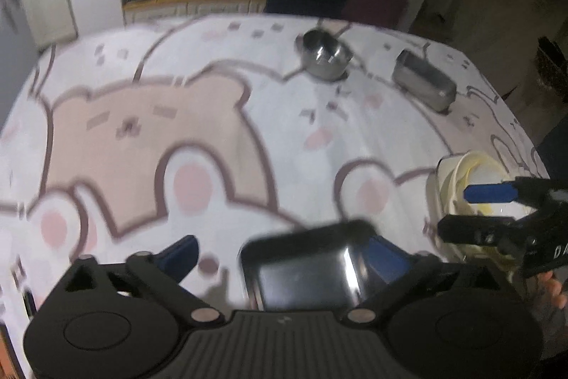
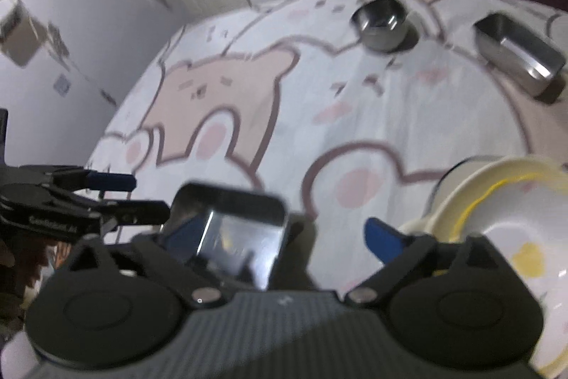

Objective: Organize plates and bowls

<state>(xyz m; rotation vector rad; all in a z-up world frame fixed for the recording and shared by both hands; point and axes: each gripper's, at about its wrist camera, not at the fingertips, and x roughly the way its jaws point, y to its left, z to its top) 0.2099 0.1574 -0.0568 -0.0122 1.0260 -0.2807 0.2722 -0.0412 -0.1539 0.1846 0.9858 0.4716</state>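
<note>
Left tongs spread around dark square tray on the bear-print tabletop; right tongs spread, cream bowls at their right; writing on tongs blurred, unreadable.

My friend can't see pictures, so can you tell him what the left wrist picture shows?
The left gripper sits open over a shiny dark tray on a cartoon bear tablecloth. At right, the right gripper reaches at stacked cream bowls. Farther back stand a round steel bowl and a rectangular steel tin.
</note>
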